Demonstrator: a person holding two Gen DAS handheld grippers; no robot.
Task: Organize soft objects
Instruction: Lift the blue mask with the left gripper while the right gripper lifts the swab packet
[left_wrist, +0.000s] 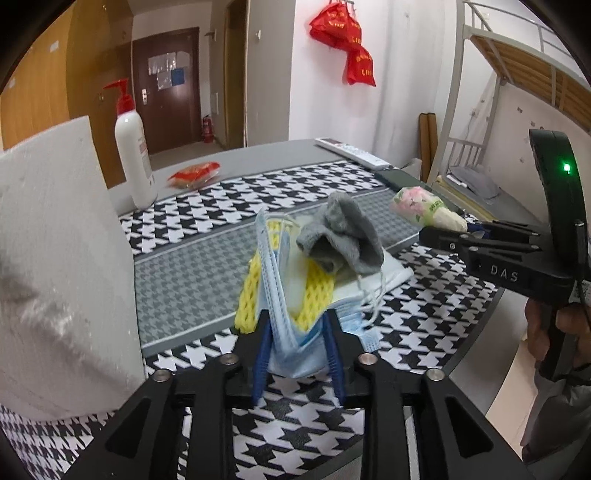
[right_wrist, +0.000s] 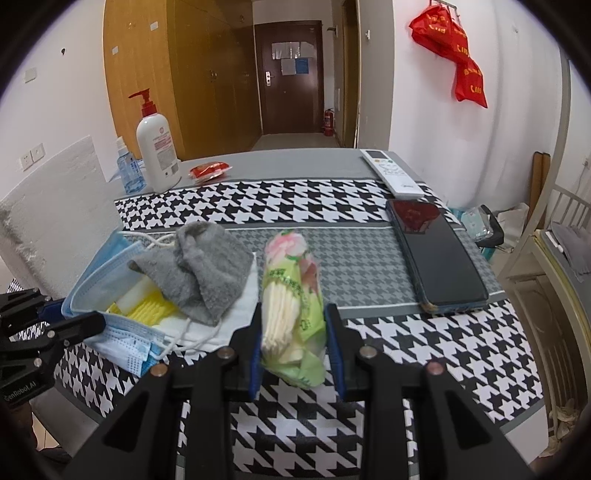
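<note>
A pile of soft things lies on the houndstooth cloth (right_wrist: 332, 206): blue face masks (left_wrist: 291, 354), a yellow mesh sponge (left_wrist: 249, 295), a folded white cloth (left_wrist: 393, 273) and a grey sock (right_wrist: 207, 273) on top. My left gripper (left_wrist: 295, 325) stands open at the pile's near edge; one mask's upturned edge rises loosely between its blue pads. It also shows at the left of the right wrist view (right_wrist: 79, 326). My right gripper (right_wrist: 293, 321) is shut on a green and pink tissue pack (right_wrist: 291, 291), held just right of the pile and seen from the left wrist (left_wrist: 424, 208).
A white foam block (left_wrist: 62, 258) stands close on the left. Toward the back are a pump bottle (right_wrist: 157, 147), a small blue bottle (right_wrist: 129, 170), a red packet (right_wrist: 210, 170) and a remote (right_wrist: 391, 173). A dark phone (right_wrist: 436, 254) lies right. The table edge and a bunk bed (left_wrist: 517, 74) are beyond.
</note>
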